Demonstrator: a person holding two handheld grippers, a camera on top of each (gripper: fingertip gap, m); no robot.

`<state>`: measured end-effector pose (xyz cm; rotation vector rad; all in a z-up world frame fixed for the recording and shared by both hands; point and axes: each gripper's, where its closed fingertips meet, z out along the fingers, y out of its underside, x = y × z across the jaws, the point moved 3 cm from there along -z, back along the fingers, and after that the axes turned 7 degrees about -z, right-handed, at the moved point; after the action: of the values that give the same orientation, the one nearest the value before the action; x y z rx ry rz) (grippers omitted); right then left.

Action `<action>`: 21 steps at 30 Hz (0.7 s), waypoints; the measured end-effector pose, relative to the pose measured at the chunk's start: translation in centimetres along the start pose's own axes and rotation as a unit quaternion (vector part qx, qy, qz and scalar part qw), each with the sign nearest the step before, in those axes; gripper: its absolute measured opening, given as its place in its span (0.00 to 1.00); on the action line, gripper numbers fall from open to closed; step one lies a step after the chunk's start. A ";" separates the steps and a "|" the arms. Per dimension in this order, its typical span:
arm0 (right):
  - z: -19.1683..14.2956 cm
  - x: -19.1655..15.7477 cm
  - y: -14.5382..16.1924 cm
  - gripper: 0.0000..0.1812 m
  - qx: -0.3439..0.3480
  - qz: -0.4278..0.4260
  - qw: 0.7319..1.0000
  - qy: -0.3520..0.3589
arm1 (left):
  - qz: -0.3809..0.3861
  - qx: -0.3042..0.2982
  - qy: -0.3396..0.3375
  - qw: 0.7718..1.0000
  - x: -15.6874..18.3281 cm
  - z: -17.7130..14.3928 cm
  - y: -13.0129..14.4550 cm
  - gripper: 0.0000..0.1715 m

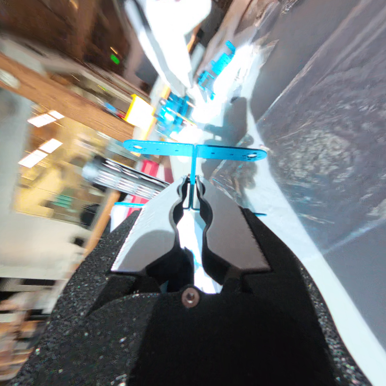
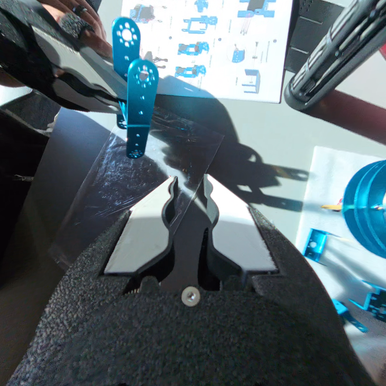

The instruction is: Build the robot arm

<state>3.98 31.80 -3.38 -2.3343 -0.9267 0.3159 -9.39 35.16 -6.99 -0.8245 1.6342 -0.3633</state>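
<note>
My left gripper point(image 1: 192, 178) is shut on the thin web of two blue metal brackets point(image 1: 194, 152), whose perforated arms spread left and right ahead of the tips. In the right wrist view the left gripper point(image 2: 120, 104) enters from the upper left and holds the blue brackets point(image 2: 140, 100) upright in the air. My right gripper point(image 2: 190, 177) is open. Between its fingers lies the corner of a clear plastic bag point(image 2: 135, 177), spread over a black surface point(image 2: 62, 167) just below the brackets. I cannot tell whether the fingers touch the bag.
A printed sheet with blue diagrams point(image 2: 208, 52) lies at the back. A black ribbed tool handle point(image 2: 334, 52) slants at the upper right. A blue round part point(image 2: 365, 208) and small blue brackets point(image 2: 315, 244) lie on white paper point(image 2: 325, 167) at the right. The left gripper's tips are roughly 11 centimetres from the right gripper's. Both grippers' tips are roughly 20 centimetres from the black ribbed tool handle point(image 2: 334, 52). Seen from the left wrist view point(image 1: 139, 179) as well.
</note>
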 end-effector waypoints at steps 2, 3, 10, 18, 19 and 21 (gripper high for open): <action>2.2 -1.1 2.0 0.12 0.042 0.019 0.999 -0.020 | -0.110 -0.026 0.050 0.992 -0.2 -0.1 0.5 0.04; 3.3 -1.9 2.7 0.12 0.062 0.017 0.998 -0.028 | -0.167 -0.035 0.091 0.981 0.2 0.0 0.6 0.04; 8.0 -4.1 4.4 0.10 0.064 -0.080 0.994 -0.048 | -0.383 -0.143 0.210 0.888 2.7 1.3 2.3 0.04; 9.0 -3.8 5.2 0.06 0.039 -0.136 0.986 -0.086 | -0.392 -0.180 0.220 0.875 5.8 2.0 2.9 0.04; 9.0 -3.9 5.0 0.06 0.043 -0.143 0.985 -0.088 | -0.389 -0.180 0.216 0.877 5.8 2.0 2.9 0.04; 9.3 -3.8 4.8 0.06 0.042 -0.160 0.983 -0.076 | -0.387 -0.180 0.220 0.877 6.0 1.9 2.8 0.05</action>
<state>-0.09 30.52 -13.68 -2.0638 -1.3160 0.3937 -8.68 33.42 -13.61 -1.7939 1.7448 -0.8730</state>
